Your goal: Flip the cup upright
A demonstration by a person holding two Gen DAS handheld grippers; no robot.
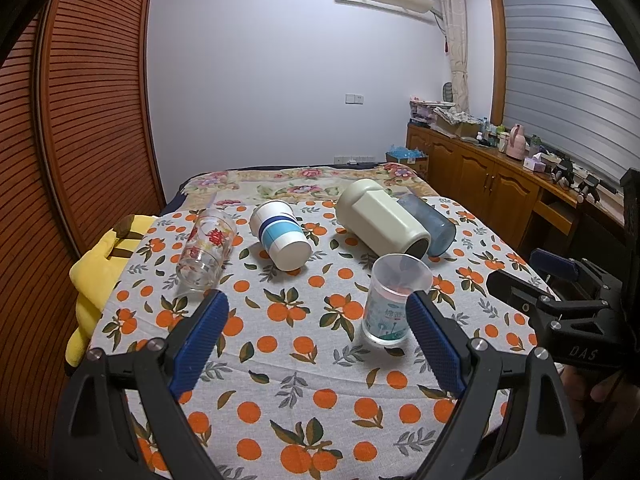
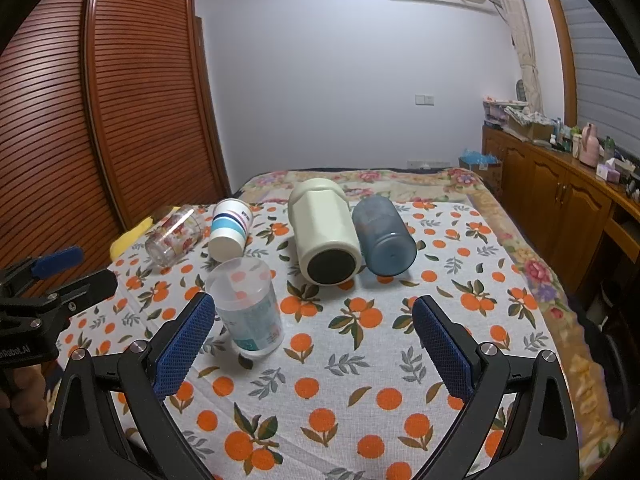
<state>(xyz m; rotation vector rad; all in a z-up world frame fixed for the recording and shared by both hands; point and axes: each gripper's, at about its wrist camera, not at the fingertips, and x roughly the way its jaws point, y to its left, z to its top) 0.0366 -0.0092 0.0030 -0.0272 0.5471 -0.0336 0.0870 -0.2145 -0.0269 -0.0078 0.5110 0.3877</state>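
Observation:
A clear plastic cup point(image 1: 394, 300) with a printed label stands upright on the orange-print cloth point(image 1: 320, 380); it also shows in the right wrist view point(image 2: 248, 308). Lying on their sides behind it are a flowered glass point(image 1: 206, 248), a white paper cup with blue bands point(image 1: 280, 234), a cream mug point(image 1: 380, 216) and a blue tumbler point(image 1: 430, 224). My left gripper point(image 1: 316, 316) is open and empty, its right finger beside the upright cup. My right gripper point(image 2: 312, 320) is open and empty, its left finger beside that cup.
A yellow plush toy point(image 1: 98, 268) lies at the table's left edge. A floral bedspread point(image 1: 304, 184) lies behind the table. A wooden louvred wardrobe point(image 1: 80, 120) stands left. A wooden sideboard point(image 1: 480, 172) with clutter runs along the right wall.

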